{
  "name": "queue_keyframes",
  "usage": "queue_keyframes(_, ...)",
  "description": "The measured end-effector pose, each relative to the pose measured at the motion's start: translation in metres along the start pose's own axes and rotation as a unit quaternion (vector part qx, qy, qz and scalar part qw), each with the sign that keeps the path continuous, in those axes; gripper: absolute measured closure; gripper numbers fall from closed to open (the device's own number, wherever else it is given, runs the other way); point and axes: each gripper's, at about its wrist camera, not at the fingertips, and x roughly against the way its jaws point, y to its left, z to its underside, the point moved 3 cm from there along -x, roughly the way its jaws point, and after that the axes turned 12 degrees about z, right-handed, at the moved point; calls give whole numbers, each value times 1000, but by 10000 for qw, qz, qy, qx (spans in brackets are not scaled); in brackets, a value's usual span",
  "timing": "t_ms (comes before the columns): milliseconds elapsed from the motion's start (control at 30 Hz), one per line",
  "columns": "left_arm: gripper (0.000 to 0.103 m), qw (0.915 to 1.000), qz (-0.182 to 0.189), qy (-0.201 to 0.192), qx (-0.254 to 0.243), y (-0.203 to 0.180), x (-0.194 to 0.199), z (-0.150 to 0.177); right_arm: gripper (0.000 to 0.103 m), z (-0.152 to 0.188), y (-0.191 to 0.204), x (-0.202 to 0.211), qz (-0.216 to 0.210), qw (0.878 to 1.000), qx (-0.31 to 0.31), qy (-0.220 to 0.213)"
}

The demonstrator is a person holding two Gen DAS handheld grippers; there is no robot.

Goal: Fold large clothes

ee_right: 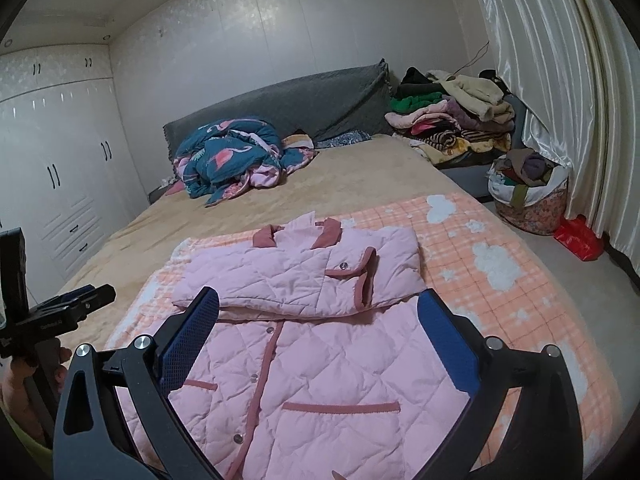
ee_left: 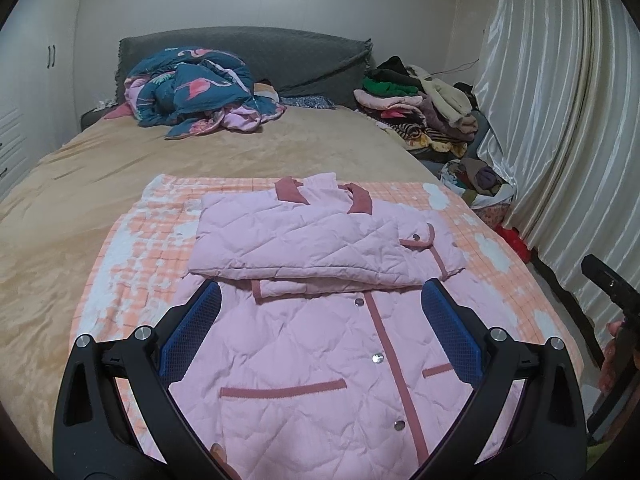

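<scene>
Now the pale pink quilted jacket with dusty-rose trim (ee_left: 320, 320) lies flat, front up, on an orange-and-white checked blanket with cloud shapes (ee_left: 132, 264) spread over the near end of the tan-covered bed (ee_left: 100, 168). Its sleeves are folded across the chest into a thick band, one cuff with a snap lying on the right; the rose collar points to the far side, and below the band run the placket with silver snaps and two trimmed pockets (the quilting is creased all over).

At the far left of the bed sits a rumpled teal duvet with pink flamingos (ee_left: 200, 92) against a grey padded headboard (ee_left: 280, 60). To the far right a mixed pile of folded clothes (ee_left: 420, 108) is stacked, with a floral bag stuffed with clothes (ee_right: 528, 196) and a red bag (ee_right: 578, 238) on the floor by the shiny cream curtain (ee_right: 560, 80). White wardrobe doors (ee_right: 60, 160) line the left wall. Nothing lies on top of the jacket.

The left gripper (ee_left: 320, 308) hovers over the jacket's lower half, its blue-padded fingers (ee_left: 192, 332) spread wide and holding nothing. The right gripper (ee_right: 318, 312) hangs beside it in the same pose, its fingers (ee_right: 448, 344) equally apart and empty, each gripper's handle held in a hand (ee_right: 20, 392).
</scene>
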Motion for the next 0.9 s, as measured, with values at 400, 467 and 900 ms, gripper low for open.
queue_keyframes(400,9,9999,-58,-99,-89,-12,27,7,4,4,-10,34,104,9998,75,-117)
queue_keyframes(467,9,9999,-53,-90,-97,-13,30,10,4,6,-13,38,112,9999,28,-102)
queue_keyframes(900,9,9999,-11,119,-63,-15,39,42,4,26,-25,56,111,9999,-86,30)
